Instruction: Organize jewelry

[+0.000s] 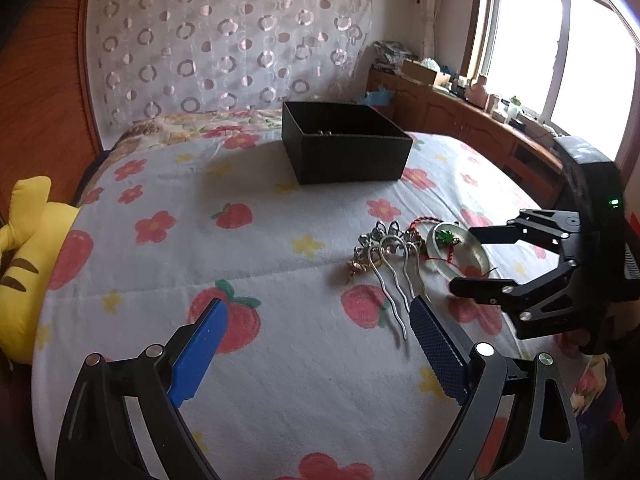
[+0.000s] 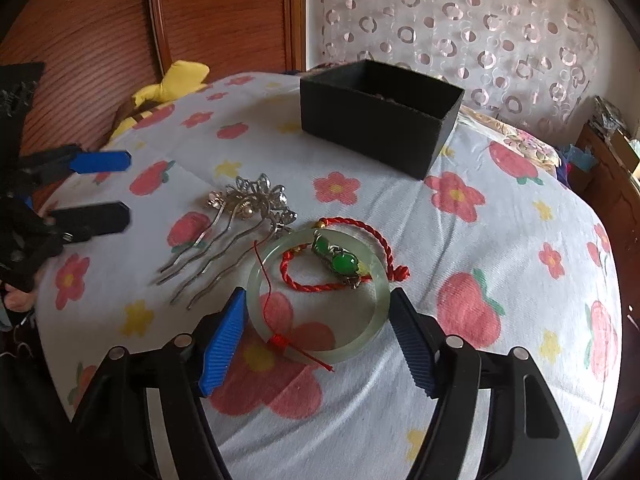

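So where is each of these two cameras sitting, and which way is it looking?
Left wrist: rides the left gripper, facing across the bed toward the black box and window; its open fingers show, with the right gripper at right.
Right wrist: rides the right gripper, looking down at the jade bangle between its open fingers; the left gripper shows at left.
Shared: box, silver hair comb, bangle, floral bedspread.

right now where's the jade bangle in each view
Left wrist view: jade bangle lies right of centre, beside the hair comb, under the right tool.
Right wrist view: bangle sits low centre, between that tool's fingers.
Shared landmark: black box behind it.
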Tool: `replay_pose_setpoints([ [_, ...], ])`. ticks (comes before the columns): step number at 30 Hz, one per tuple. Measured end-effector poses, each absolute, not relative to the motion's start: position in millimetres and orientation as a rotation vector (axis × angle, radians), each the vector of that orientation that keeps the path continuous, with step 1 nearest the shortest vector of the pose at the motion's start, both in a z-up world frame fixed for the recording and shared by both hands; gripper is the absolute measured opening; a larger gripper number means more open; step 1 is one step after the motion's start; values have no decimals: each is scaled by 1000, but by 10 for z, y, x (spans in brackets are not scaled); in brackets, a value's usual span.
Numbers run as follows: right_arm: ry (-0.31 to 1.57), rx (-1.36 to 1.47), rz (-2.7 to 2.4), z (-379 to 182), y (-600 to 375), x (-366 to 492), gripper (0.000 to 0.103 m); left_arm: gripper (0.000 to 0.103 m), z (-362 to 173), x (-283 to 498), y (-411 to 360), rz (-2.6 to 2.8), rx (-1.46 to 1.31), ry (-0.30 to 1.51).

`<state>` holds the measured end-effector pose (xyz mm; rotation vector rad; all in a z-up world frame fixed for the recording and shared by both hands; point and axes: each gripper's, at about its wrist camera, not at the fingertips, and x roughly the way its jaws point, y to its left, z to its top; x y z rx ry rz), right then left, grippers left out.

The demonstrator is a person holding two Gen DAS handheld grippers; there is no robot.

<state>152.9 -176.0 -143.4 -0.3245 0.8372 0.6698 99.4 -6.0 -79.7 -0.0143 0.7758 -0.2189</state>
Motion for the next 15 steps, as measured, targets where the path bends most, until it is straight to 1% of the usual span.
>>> replay_pose_setpoints([
  [7,775,-286,657,-1285,-1951,1339,74,88,-839,1067,-156,-236,-1,816],
  [13,763,-271,618,-1327,-2164,1214,74,88,-864,1114,-329,-277,20,847],
  [14,763,-269,611,-1346,-2197,1197,74,86,-861,1121,-355,-284,22,849],
  [15,766,-267,604,-1368,-2234,1180,74,80,-860,1136,-390,-296,22,854],
])
